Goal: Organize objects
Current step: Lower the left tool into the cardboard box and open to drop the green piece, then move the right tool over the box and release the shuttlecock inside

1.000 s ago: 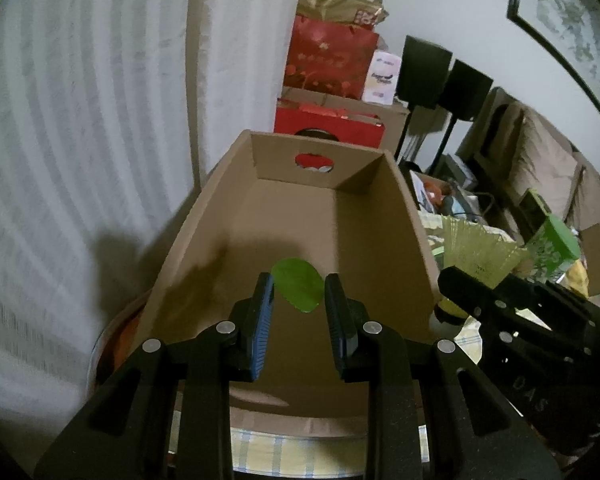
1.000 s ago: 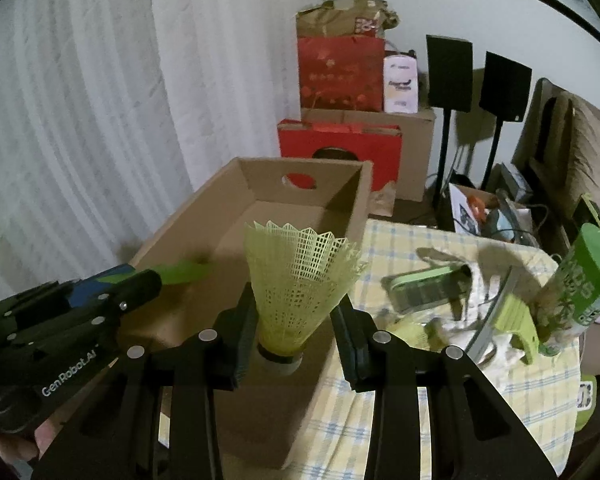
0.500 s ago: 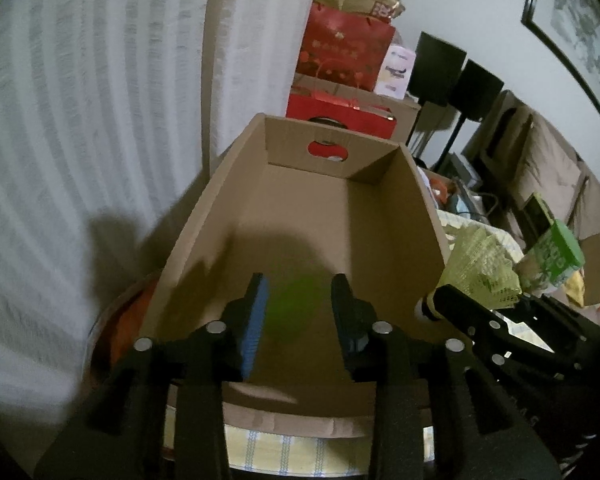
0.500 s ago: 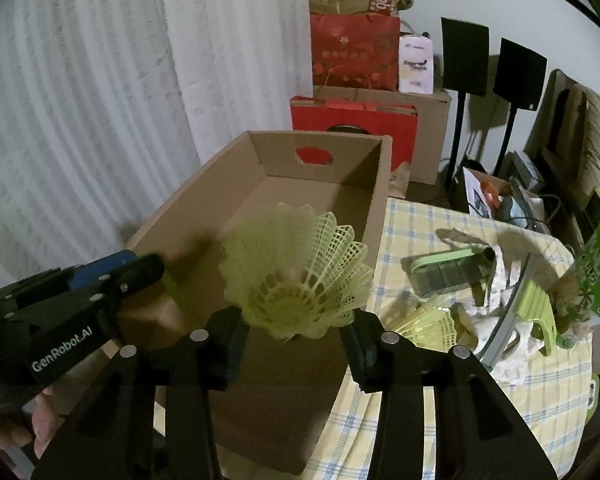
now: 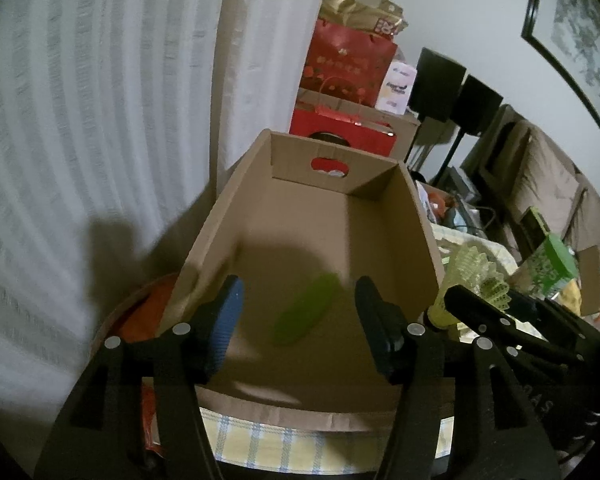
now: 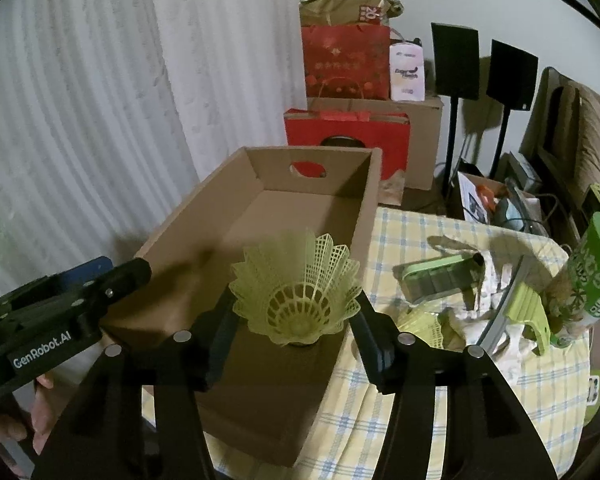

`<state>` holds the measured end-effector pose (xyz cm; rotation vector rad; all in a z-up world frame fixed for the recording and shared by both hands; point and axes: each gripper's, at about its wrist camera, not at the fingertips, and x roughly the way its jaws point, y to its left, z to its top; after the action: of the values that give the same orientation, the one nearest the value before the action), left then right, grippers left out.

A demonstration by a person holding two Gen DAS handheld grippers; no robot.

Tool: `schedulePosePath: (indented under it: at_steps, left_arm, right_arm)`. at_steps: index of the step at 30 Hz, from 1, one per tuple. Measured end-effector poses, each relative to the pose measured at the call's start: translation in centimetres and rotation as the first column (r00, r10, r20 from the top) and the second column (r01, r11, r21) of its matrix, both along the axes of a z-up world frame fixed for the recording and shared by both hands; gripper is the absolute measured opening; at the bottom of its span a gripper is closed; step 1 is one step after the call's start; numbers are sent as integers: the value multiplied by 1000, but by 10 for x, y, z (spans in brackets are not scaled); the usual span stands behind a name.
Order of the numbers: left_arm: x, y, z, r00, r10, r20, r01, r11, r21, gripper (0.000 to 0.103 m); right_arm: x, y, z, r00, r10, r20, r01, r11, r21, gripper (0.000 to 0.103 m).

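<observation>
An open cardboard box [image 5: 416,240] lies below both grippers. My left gripper [image 5: 298,320] hangs over its near end with jaws opening. A flat green piece [image 5: 306,308], blurred, is loose between the fingers and touches neither pad. In the right wrist view my right gripper [image 6: 296,336] is also opening. The yellow shuttlecock [image 6: 296,296] sits between its fingers, tipped with its skirt towards the camera, and the pads are off its base. It is near the right wall of the box [image 6: 204,216]; which side, I cannot tell. A left gripper finger [image 6: 112,284] shows at the left.
A yellow checked cloth [image 6: 400,392] covers the table to the right of the box. On it lie a second shuttlecock [image 6: 420,324], green plastic tools [image 6: 528,312] and a green canister [image 6: 596,268]. Red gift bags [image 6: 346,60], speakers and a white curtain stand behind.
Both pairs of jaws have spread wider. The green piece has left the left pads and dropped lower. The shuttlecock has slipped from the right pads and tipped over.
</observation>
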<state>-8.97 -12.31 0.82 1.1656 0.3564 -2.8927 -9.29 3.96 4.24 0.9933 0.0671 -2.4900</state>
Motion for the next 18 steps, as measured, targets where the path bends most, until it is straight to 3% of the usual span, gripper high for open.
schedulePosePath:
  at_steps: [3,5,10,15,18]
  left_arm:
    - [2,-2,2,1000,1,-2,-1,1000,7,58]
    - [3,-3,3,1000,4,-5,-4,1000,8,63]
    - [5,-8,5,1000,15,-8,-15,1000,23,63]
    - [5,-9,5,1000,13,-6,-13,1000,24,65]
    - [6,-9,6,1000,15,-10,-15,1000,20,78]
  right_arm:
    - [-1,-1,-1,1000,16,14,-16,1000,-7,57]
    - [-2,-3,-4,999,38,37,-37,999,-22,63]
    - [0,-3,-6,997,57,54,-53,996,-66,91]
    - [-1,1,-4,998,47,44,-44,997,-64,91]
    - [-2,4,-3,999,29,37,-28,998,-51,91]
